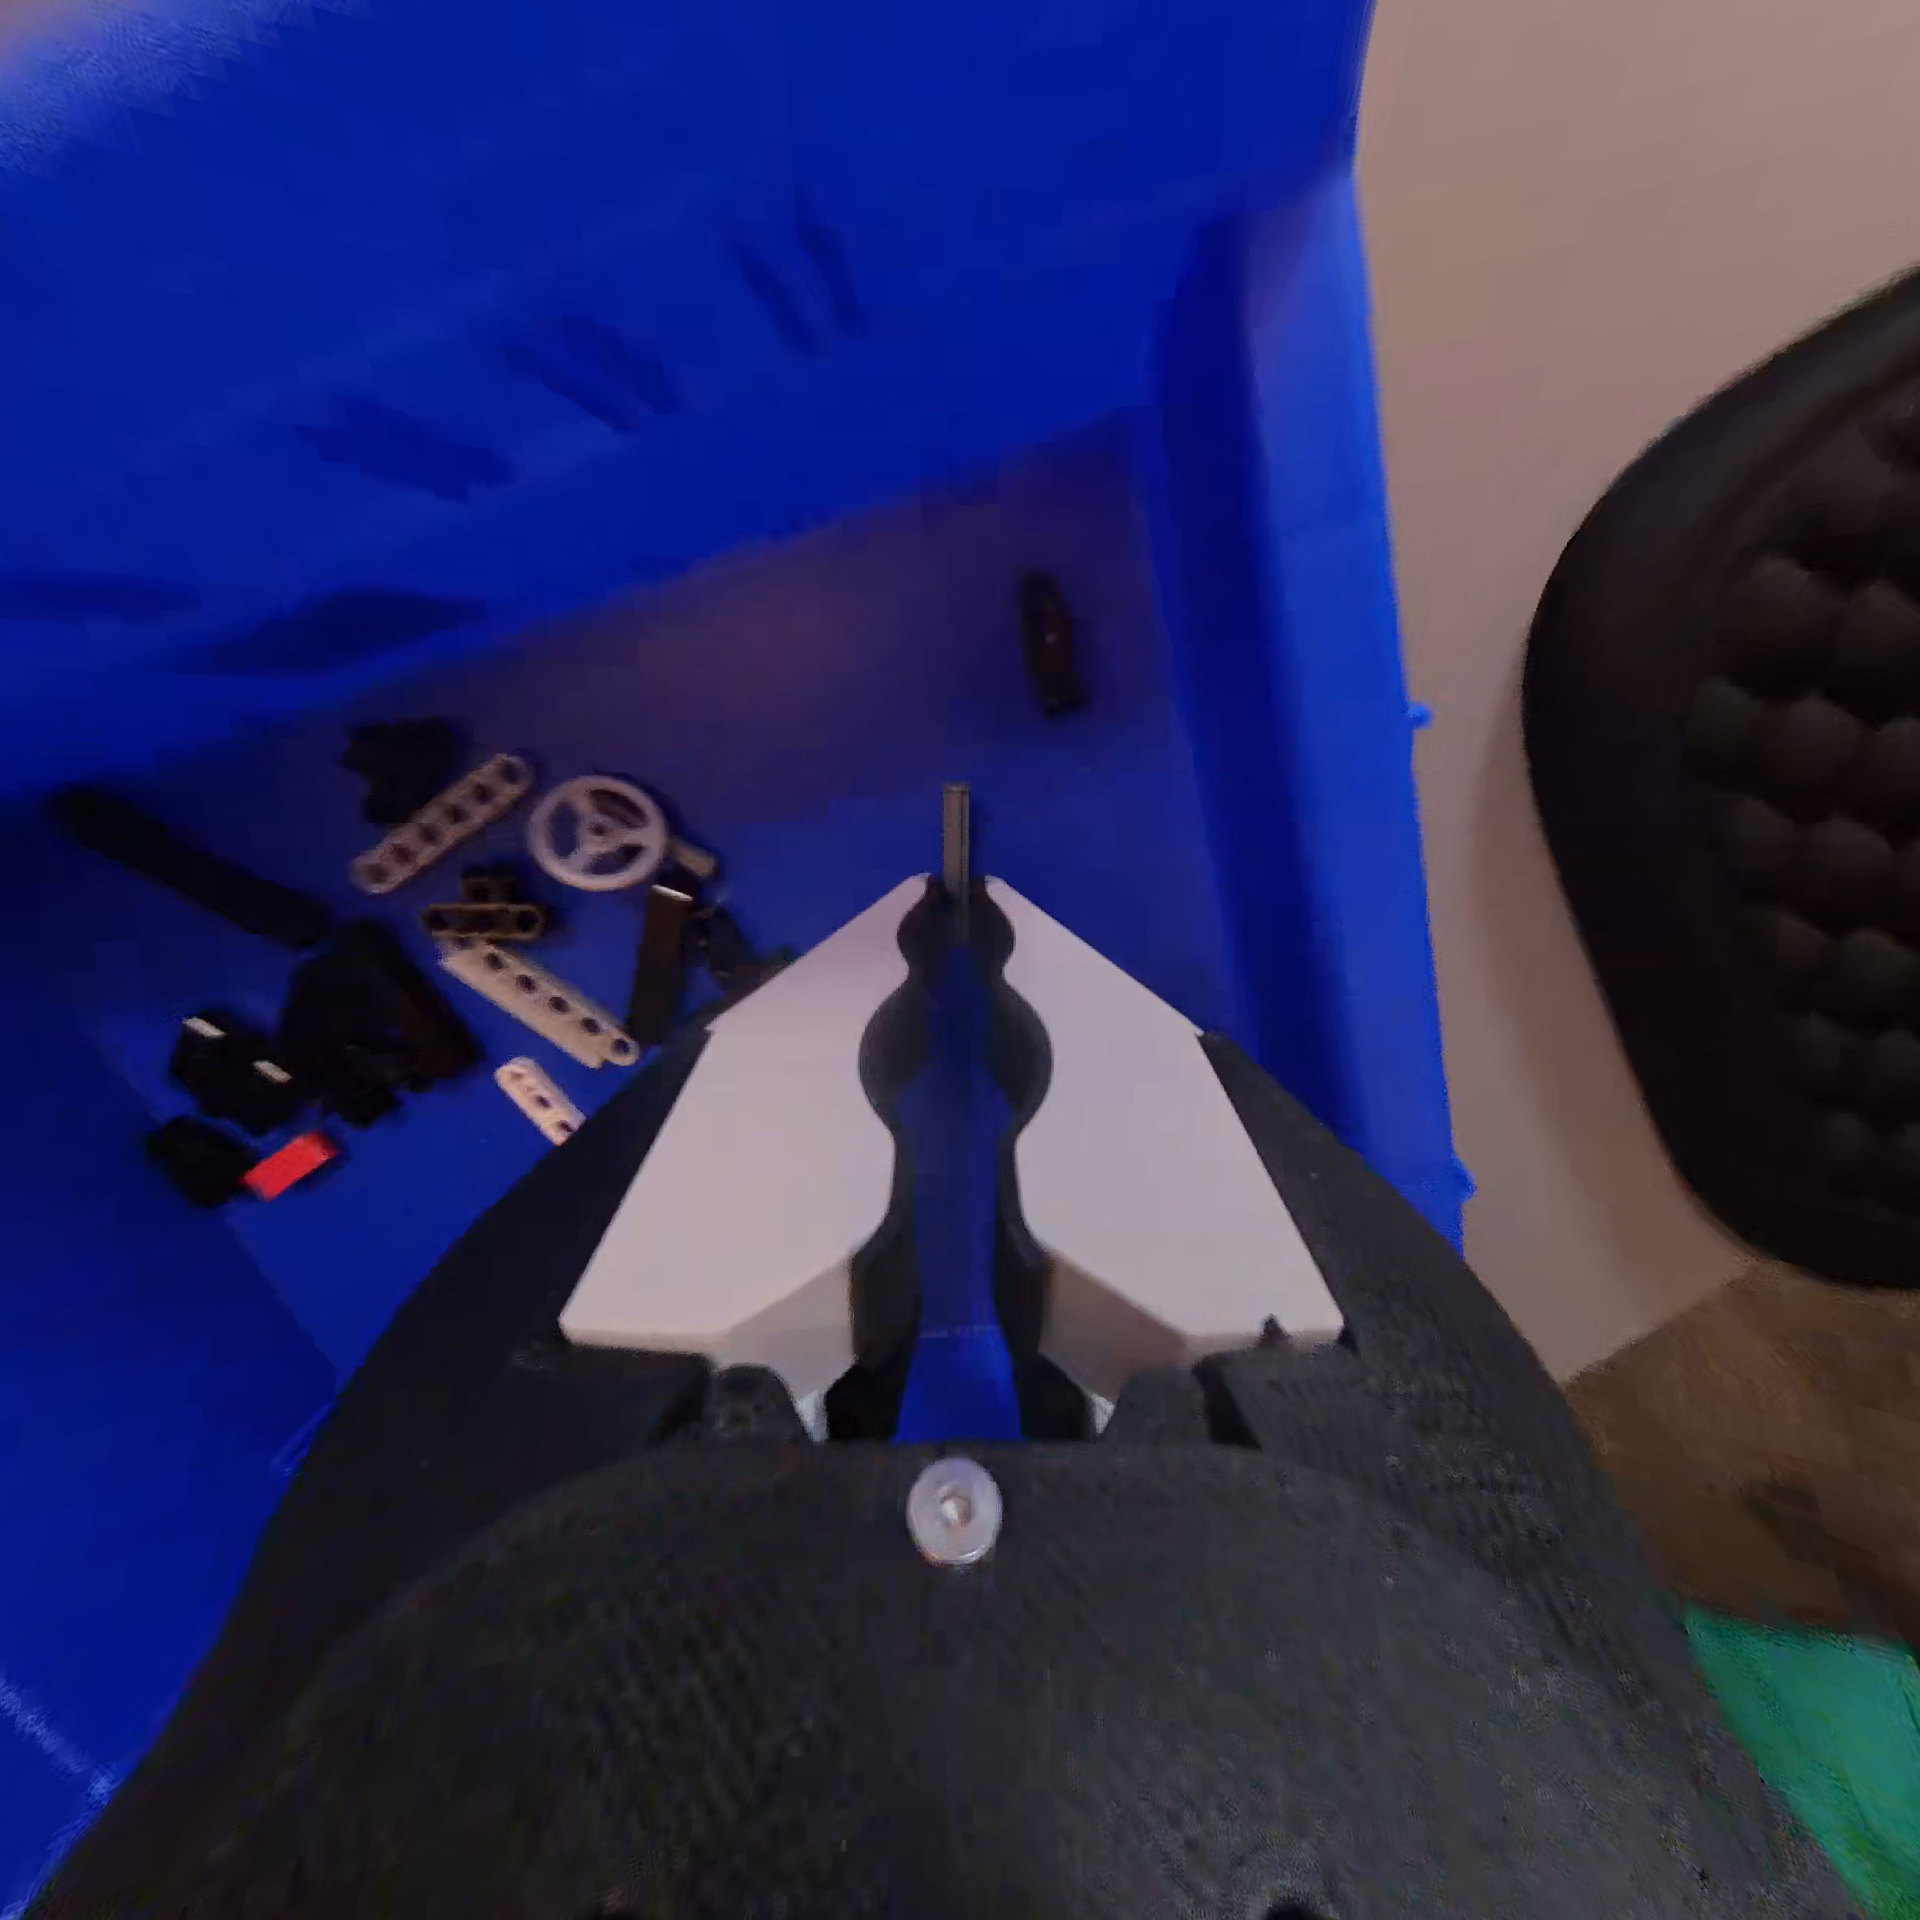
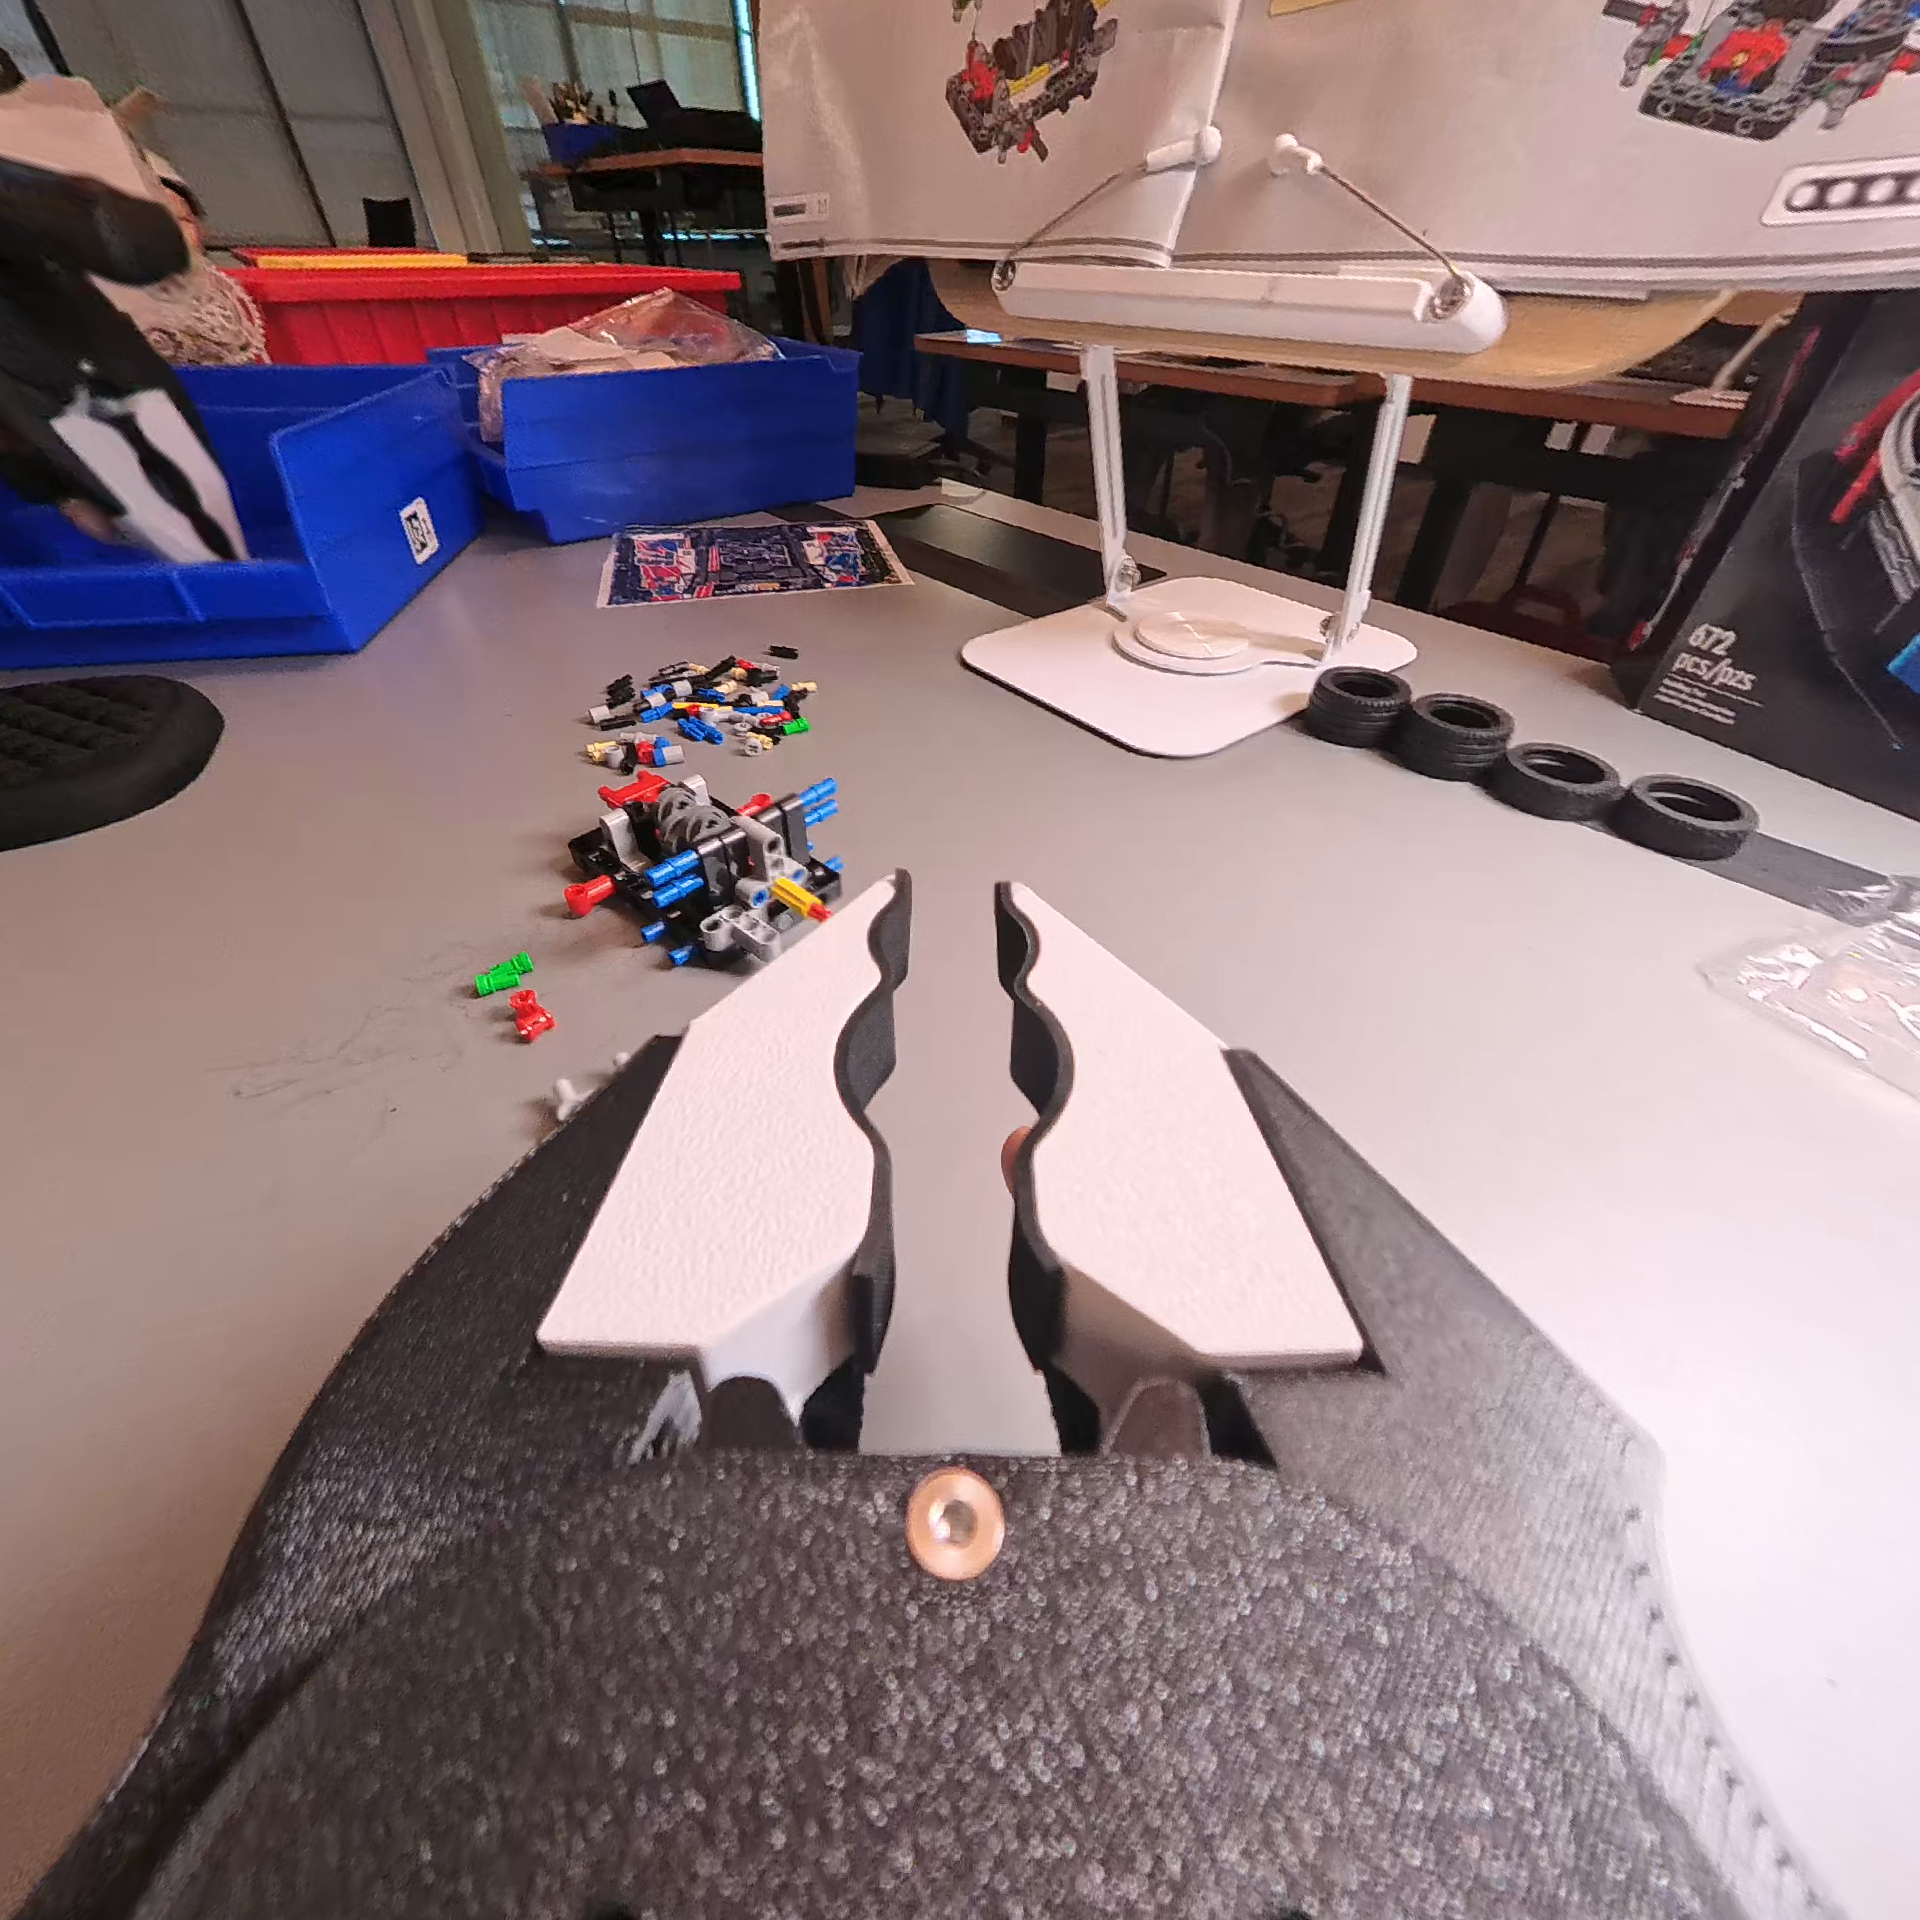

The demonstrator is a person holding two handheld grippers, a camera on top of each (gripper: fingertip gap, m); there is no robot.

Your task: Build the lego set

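Observation:
My left gripper [image 1: 956,883] is inside a blue bin [image 1: 623,364], shut on a thin black axle [image 1: 956,836] that sticks out past its tips. Loose parts lie on the bin floor to its left: a grey steering wheel [image 1: 590,831], grey beams [image 1: 442,823] and black pieces [image 1: 364,1018]; one black piece [image 1: 1051,644] lies apart ahead. My right gripper [image 2: 951,883] is open and empty above the grey table [image 2: 1351,1039]. The partly built lego chassis [image 2: 707,868] sits just ahead and left of it. The left gripper [image 2: 125,457] shows in that view, in the blue bin [image 2: 343,520] at far left.
A pile of small coloured pins [image 2: 707,707], a green pin [image 2: 504,977] and a red pin [image 2: 532,1016] lie near the chassis. A white stand [image 2: 1184,665] holds the instruction booklet [image 2: 1351,104]. Several black tyres [image 2: 1538,774], a set box [image 2: 1808,623], more bins [image 2: 665,436], a black round pad [image 2: 83,748]. My right tips are about 50 centimeters from the black piece [image 1: 1051,644], my left tips only 4 centimeters.

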